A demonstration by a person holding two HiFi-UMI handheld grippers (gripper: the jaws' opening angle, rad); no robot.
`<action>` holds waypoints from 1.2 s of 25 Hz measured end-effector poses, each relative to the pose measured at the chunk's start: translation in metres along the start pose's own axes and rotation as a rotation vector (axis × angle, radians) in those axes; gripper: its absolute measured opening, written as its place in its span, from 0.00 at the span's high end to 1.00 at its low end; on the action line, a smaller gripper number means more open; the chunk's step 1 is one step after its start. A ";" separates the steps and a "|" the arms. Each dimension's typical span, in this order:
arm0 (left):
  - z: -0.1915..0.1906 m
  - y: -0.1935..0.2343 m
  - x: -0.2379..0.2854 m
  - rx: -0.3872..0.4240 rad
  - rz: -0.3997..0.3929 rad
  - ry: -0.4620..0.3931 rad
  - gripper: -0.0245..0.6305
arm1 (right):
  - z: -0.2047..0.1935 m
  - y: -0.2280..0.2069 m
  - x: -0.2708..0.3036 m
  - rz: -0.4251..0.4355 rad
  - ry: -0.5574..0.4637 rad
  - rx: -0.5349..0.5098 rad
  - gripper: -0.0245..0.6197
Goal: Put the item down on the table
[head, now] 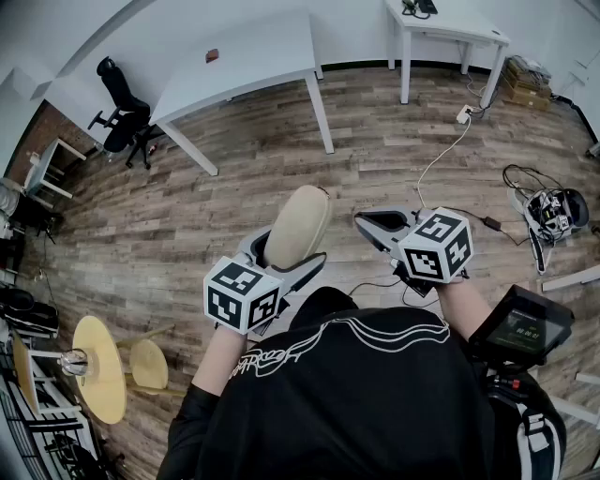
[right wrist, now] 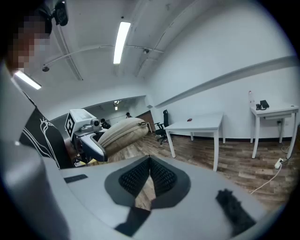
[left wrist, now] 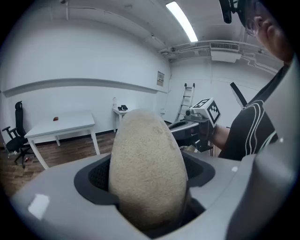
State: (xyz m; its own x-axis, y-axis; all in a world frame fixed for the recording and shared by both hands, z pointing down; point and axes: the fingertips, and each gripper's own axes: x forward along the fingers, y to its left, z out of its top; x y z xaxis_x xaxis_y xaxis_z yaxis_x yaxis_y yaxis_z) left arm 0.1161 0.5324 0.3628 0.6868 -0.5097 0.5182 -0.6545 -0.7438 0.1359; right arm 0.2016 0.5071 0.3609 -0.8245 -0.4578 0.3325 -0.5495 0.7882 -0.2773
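Observation:
A beige, rough-textured oval item [head: 295, 225] stands between the jaws of my left gripper [head: 281, 258], which is shut on its lower part. In the left gripper view the item [left wrist: 147, 168] fills the middle and hides the pads. My right gripper [head: 375, 225] is just right of it at the same height, apart from it. Its pads [right wrist: 161, 178] meet at the tips with nothing between them, and the item [right wrist: 123, 131] shows to its left. A long white table [head: 244, 56] stands farther ahead, across wooden floor.
A second white table [head: 450, 23] stands at the back right, and a black office chair [head: 122, 112] at the back left. Cables [head: 441, 159] and gear [head: 553, 211] lie on the floor to the right. Round wooden stools [head: 98, 370] are at my left.

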 end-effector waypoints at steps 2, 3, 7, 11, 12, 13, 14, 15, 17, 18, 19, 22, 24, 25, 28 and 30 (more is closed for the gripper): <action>-0.003 0.018 0.005 -0.012 0.002 0.000 0.34 | 0.000 -0.009 0.015 0.001 0.004 0.003 0.95; -0.003 0.028 0.008 -0.019 0.001 0.000 0.34 | 0.000 -0.014 0.024 0.001 0.006 0.006 0.95; -0.003 0.072 0.027 -0.046 -0.019 0.005 0.34 | 0.006 -0.044 0.061 -0.011 0.021 0.011 0.95; 0.005 0.126 0.055 -0.054 -0.042 0.010 0.34 | 0.021 -0.091 0.101 -0.059 0.033 0.009 0.95; 0.008 0.144 0.063 -0.054 -0.047 0.014 0.34 | 0.027 -0.103 0.114 -0.061 0.034 0.019 0.95; 0.012 0.163 0.071 -0.054 -0.053 0.019 0.34 | 0.034 -0.116 0.130 -0.063 0.035 0.029 0.95; 0.017 0.184 0.080 -0.058 -0.062 0.023 0.34 | 0.042 -0.130 0.147 -0.065 0.038 0.037 0.95; 0.021 0.204 0.088 -0.068 -0.075 0.025 0.34 | 0.049 -0.144 0.165 -0.067 0.043 0.046 0.95; 0.032 0.246 0.102 -0.110 -0.103 0.023 0.34 | 0.062 -0.171 0.204 -0.066 0.057 0.062 0.95; 0.038 0.268 0.108 -0.131 -0.114 0.019 0.34 | 0.069 -0.184 0.224 -0.066 0.067 0.060 0.95; 0.044 0.292 0.113 -0.145 -0.120 0.014 0.34 | 0.077 -0.197 0.244 -0.069 0.079 0.049 0.95; 0.061 0.370 0.126 -0.159 -0.099 0.009 0.34 | 0.108 -0.233 0.304 -0.063 0.111 0.003 0.95; 0.077 0.417 0.132 -0.184 -0.091 -0.003 0.34 | 0.135 -0.249 0.338 -0.027 0.097 0.017 0.95; 0.086 0.435 0.134 -0.195 -0.094 -0.014 0.34 | 0.149 -0.256 0.352 -0.013 0.082 0.025 0.95; 0.114 0.475 0.139 -0.171 -0.092 -0.039 0.34 | 0.184 -0.274 0.376 -0.015 0.056 0.008 0.95; 0.125 0.494 0.142 -0.139 -0.078 -0.042 0.34 | 0.197 -0.286 0.384 -0.027 0.052 -0.004 0.95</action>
State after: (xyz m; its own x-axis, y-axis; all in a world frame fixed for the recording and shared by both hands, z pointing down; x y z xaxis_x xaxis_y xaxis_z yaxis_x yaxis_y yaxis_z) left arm -0.0709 0.0385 0.3981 0.7478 -0.4726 0.4662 -0.6343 -0.7160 0.2916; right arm 0.0152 0.0246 0.3903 -0.8014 -0.4570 0.3860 -0.5705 0.7778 -0.2637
